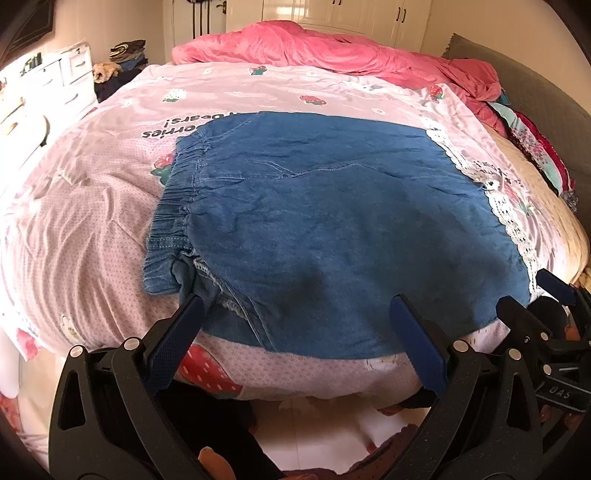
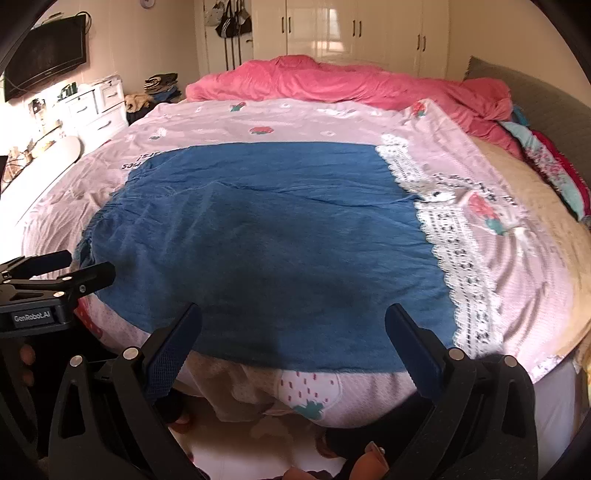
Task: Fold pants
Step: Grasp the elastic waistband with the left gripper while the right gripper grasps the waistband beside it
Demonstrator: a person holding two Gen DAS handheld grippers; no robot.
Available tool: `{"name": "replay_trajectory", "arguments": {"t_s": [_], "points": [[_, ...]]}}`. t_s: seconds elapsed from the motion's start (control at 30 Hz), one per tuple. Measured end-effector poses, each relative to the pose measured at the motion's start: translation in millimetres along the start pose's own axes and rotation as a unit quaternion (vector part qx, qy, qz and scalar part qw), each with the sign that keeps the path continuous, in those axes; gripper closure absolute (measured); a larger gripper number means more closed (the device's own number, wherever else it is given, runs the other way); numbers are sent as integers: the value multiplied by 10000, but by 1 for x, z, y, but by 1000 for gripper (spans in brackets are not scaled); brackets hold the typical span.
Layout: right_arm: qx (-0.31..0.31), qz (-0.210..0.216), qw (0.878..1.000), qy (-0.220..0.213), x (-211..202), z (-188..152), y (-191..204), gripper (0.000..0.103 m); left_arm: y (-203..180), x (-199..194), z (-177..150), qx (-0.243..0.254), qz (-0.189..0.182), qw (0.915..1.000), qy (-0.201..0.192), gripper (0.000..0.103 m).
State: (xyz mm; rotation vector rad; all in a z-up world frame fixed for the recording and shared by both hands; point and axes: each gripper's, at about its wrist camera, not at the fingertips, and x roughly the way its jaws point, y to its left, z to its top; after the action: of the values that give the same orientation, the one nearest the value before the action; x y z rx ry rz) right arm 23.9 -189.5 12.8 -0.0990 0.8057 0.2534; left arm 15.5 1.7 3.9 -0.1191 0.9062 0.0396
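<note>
Blue denim pants (image 1: pixel 332 221) lie flat on the pink strawberry bed cover (image 1: pixel 92 221), elastic waistband (image 1: pixel 173 206) at the left, white lace hem (image 2: pixel 454 236) at the right. My left gripper (image 1: pixel 299 306) stands open over the pants' near edge by the waistband end, nothing between its fingers. My right gripper (image 2: pixel 293 314) is open too, hovering over the near edge of the pants (image 2: pixel 258 240) further right. The right gripper's fingers (image 1: pixel 517 306) show at the right of the left wrist view; the left gripper's fingers (image 2: pixel 85 275) show at the left of the right wrist view.
A crumpled pink blanket (image 1: pixel 332 51) lies at the bed's far side, with folded patterned fabrics (image 1: pixel 535 147) by the grey headboard (image 1: pixel 535 85) on the right. White drawers (image 2: pixel 99 107) and a wall television (image 2: pixel 44 62) stand at left. Wardrobe doors (image 2: pixel 351 29) are behind. The person's feet show below.
</note>
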Motion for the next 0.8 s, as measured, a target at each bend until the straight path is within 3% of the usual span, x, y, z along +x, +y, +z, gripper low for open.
{"name": "replay_trajectory", "arguments": {"t_s": [0.37,0.5,0.8], "points": [[-54,233,9997,43,32,47,-8,4,19,15,29,-194,28,9998,-101,9],[-147,578,9979,255,52,75,-9,4,32,18,48,-327,43,9992,-218,9],[-640,566,9956,374,109,144,7,4,81,46,97,-526,470,9973,-178,9]]}}
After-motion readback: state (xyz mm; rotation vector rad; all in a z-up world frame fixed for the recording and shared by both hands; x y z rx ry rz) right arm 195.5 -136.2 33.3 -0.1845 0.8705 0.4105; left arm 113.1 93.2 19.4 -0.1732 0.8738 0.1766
